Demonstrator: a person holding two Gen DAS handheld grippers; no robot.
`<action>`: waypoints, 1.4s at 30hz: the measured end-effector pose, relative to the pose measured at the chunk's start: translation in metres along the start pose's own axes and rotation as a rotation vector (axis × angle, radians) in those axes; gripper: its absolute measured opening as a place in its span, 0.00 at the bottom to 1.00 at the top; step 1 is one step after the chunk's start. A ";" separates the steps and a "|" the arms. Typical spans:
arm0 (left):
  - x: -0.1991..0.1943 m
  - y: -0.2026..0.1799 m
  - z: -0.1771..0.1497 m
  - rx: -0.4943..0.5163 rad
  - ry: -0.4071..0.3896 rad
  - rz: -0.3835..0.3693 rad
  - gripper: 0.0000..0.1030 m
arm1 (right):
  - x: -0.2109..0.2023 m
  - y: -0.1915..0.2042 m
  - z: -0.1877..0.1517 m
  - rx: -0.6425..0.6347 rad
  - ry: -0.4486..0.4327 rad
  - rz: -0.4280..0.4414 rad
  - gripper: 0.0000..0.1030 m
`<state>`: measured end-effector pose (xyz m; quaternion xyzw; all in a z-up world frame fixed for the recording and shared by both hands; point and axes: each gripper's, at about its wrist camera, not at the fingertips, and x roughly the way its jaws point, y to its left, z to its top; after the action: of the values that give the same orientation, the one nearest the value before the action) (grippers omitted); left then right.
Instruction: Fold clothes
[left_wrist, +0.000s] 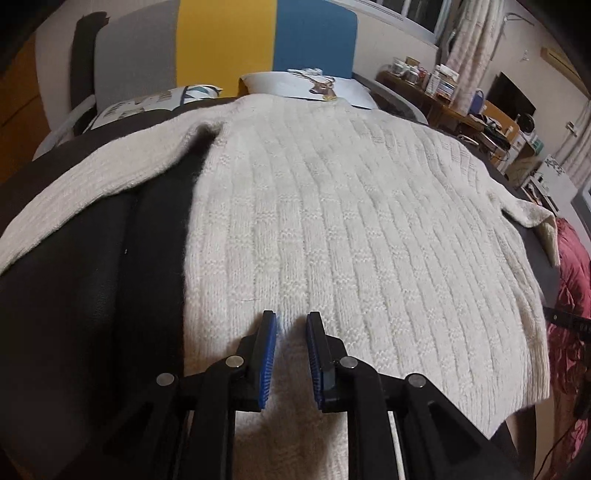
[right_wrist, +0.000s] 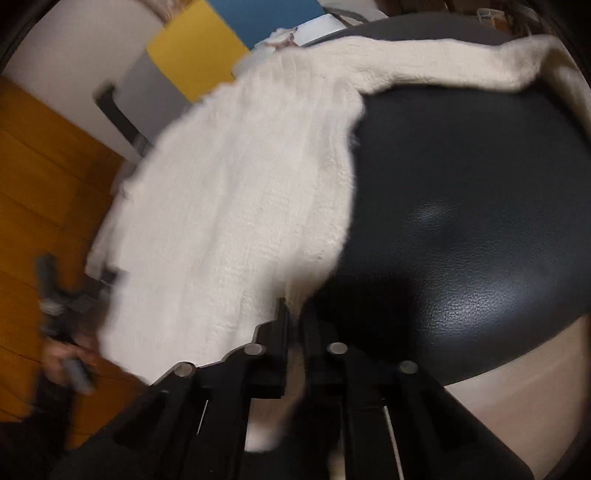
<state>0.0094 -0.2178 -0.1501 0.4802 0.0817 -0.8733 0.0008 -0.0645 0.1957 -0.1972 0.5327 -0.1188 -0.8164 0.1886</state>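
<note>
— What lies under the left gripper (left_wrist: 291, 325)?
— A cream ribbed sweater (left_wrist: 332, 229), spread flat over a black padded surface (left_wrist: 74, 295).
— Are the fingers gripping it?
— No. The blue pads (left_wrist: 269, 354) stand apart just above the knit near its hem.
— And the sleeve (left_wrist: 85, 192)?
— It stretches out to the left. Pillows (left_wrist: 303, 86) sit beyond the collar.
</note>
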 end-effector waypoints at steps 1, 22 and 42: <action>0.000 0.000 0.000 -0.005 0.001 0.009 0.17 | -0.001 0.007 0.002 -0.032 -0.008 -0.042 0.06; -0.041 0.010 -0.019 -0.068 0.015 -0.199 0.18 | -0.052 0.010 -0.018 0.000 0.011 0.339 0.41; 0.011 -0.024 -0.097 -0.398 0.392 -0.826 0.21 | -0.008 0.127 -0.101 -0.632 -0.032 -0.360 0.52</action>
<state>0.0824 -0.1798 -0.2069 0.5534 0.4287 -0.6616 -0.2687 0.0542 0.0856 -0.1815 0.4479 0.2321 -0.8411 0.1951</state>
